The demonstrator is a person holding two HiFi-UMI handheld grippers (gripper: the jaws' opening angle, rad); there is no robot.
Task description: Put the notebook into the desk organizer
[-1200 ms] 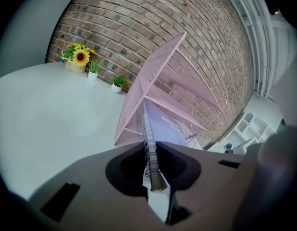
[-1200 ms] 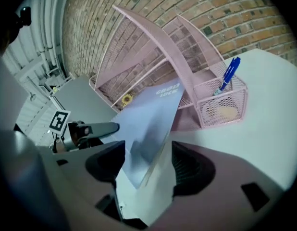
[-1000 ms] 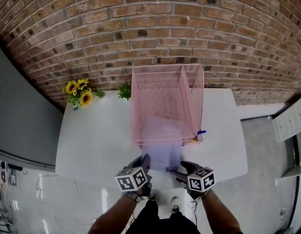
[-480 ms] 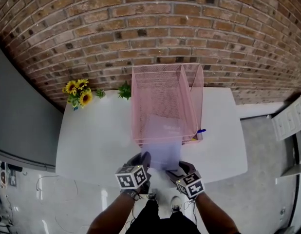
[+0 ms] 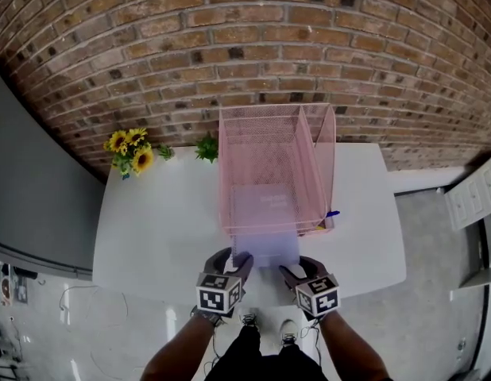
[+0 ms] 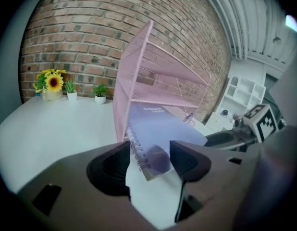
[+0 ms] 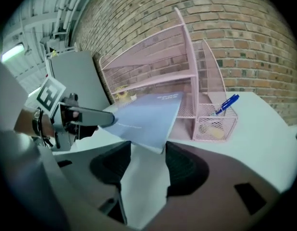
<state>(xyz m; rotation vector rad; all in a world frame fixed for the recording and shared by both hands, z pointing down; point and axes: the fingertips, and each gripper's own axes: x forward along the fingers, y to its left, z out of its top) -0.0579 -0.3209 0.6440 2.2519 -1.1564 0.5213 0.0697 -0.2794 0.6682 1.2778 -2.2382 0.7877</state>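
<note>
One lavender spiral notebook (image 5: pixel 265 228) sits half inside the one pink desk organizer (image 5: pixel 261 133). The left gripper (image 5: pixel 233 259) has its fingers just sprung open, spiral corner loose between them. The right gripper (image 5: pixel 299 268) has its fingers just narrowing, other corner between their tips, ungripped.

White table (image 5: pixel 162 221), pink organizer (image 5: pixel 273 153), sunflowers (image 5: pixel 128 151), small plant (image 5: pixel 204 147)

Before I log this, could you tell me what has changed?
The left claw has just opened, releasing the notebook, its corner between the jaws. The right claw has been closing, the other corner just between its jaws. The notebook slid slightly deeper into the organizer, which stayed put.
</note>
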